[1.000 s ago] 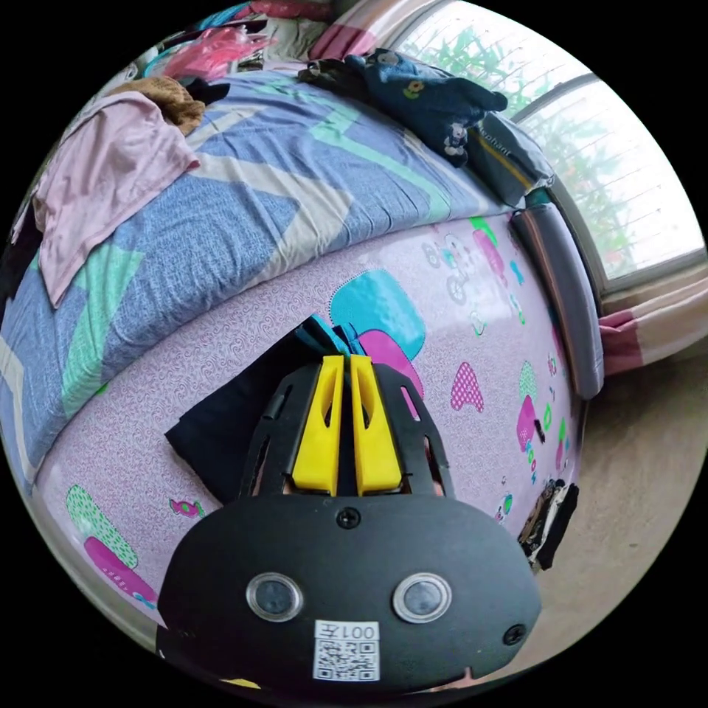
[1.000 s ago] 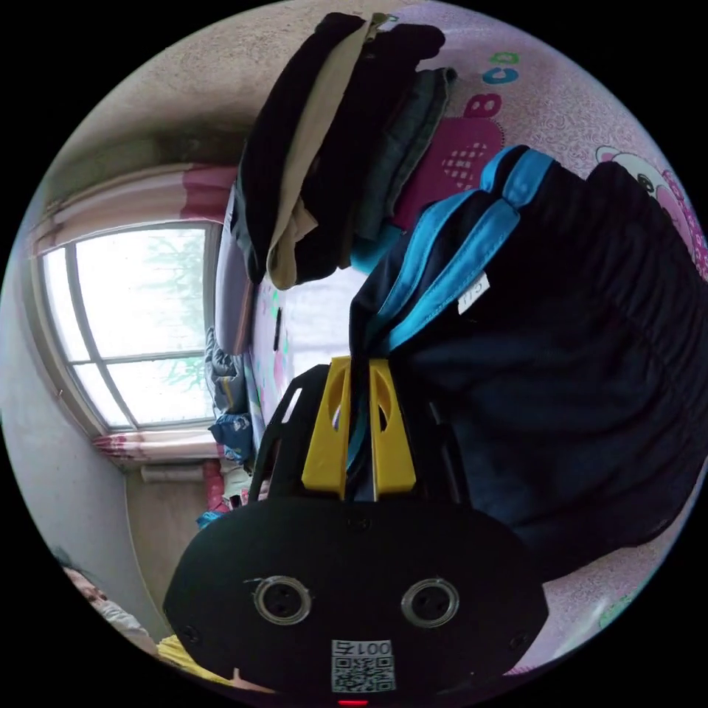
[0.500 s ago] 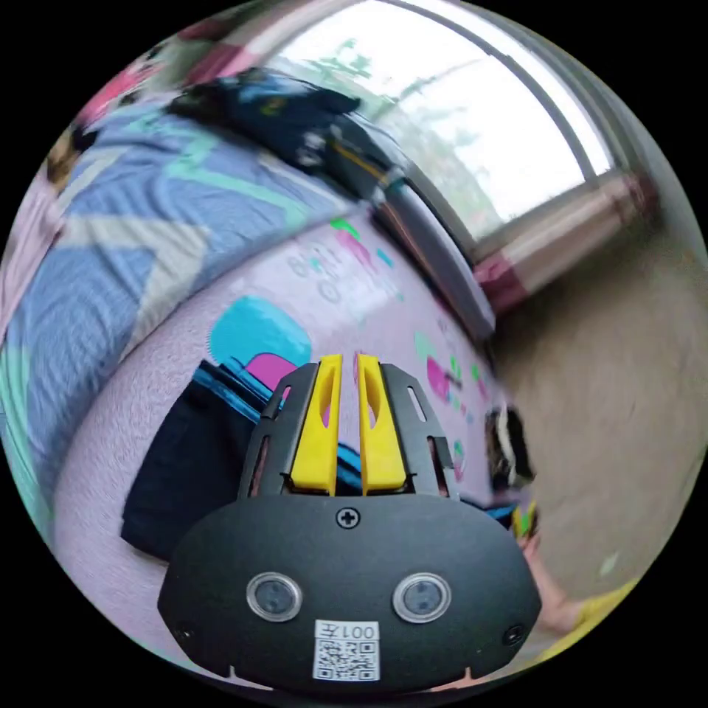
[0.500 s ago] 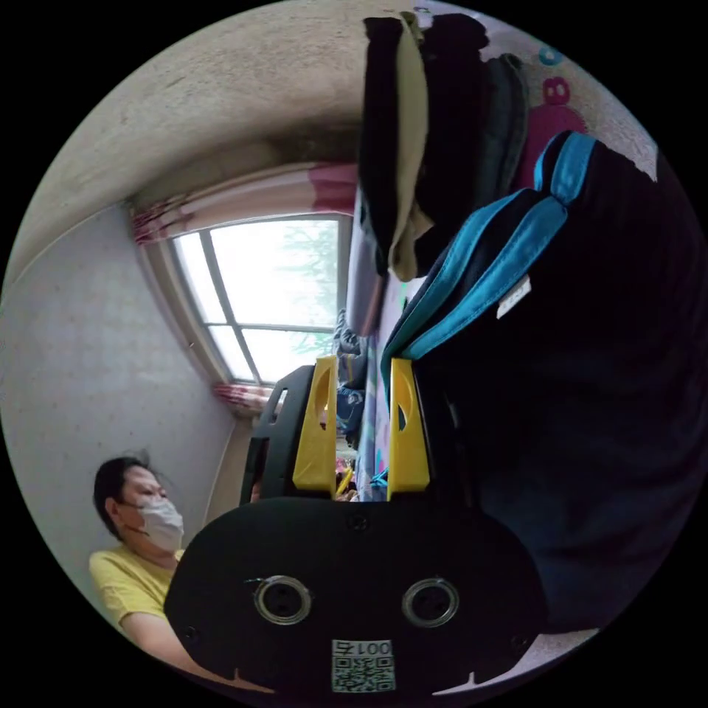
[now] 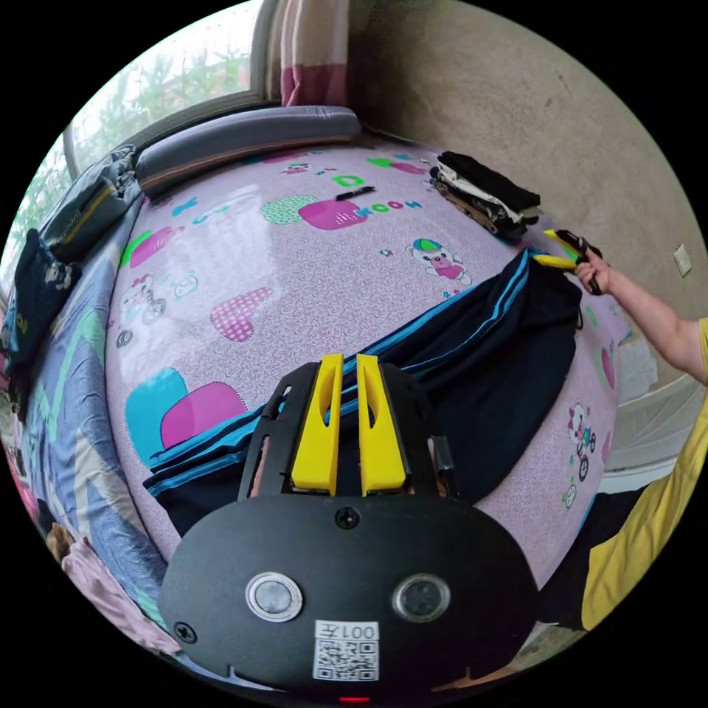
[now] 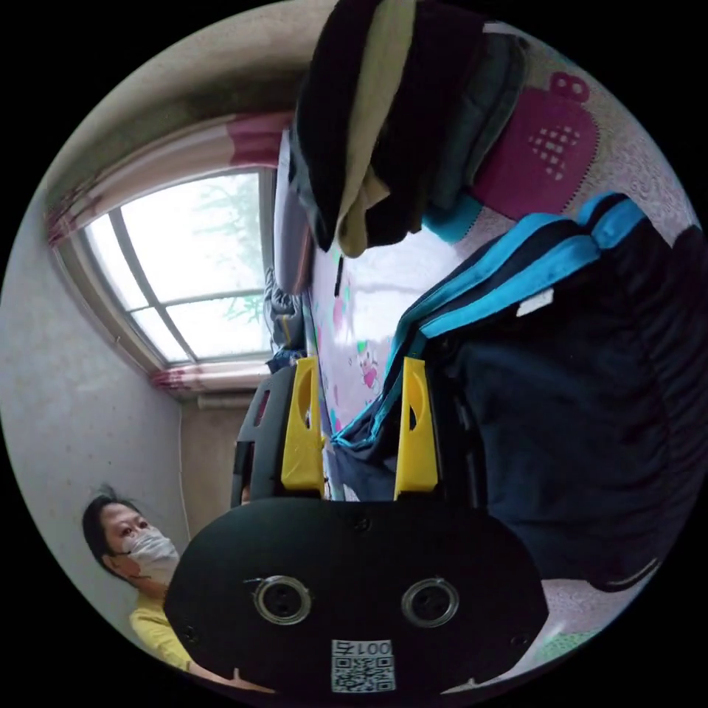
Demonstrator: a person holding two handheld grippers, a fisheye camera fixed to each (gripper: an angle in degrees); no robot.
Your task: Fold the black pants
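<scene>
— Hovering my left claw [image 5: 343, 369] over the black pants [image 5: 472, 354], jaws nearly together, gripping nothing.
— And the pants?
— Flat on the pink mat [image 5: 332, 273]; my right claw [image 6: 361, 376] stands apart beside the waistband.

Broad bare stretch of the patterned mat [image 5: 310, 273] lies open beyond the black pants [image 5: 472, 354]. A stack of folded clothes [image 5: 483, 193] crowds its far corner; a grey bolster [image 5: 243, 136] lines the window edge.
</scene>
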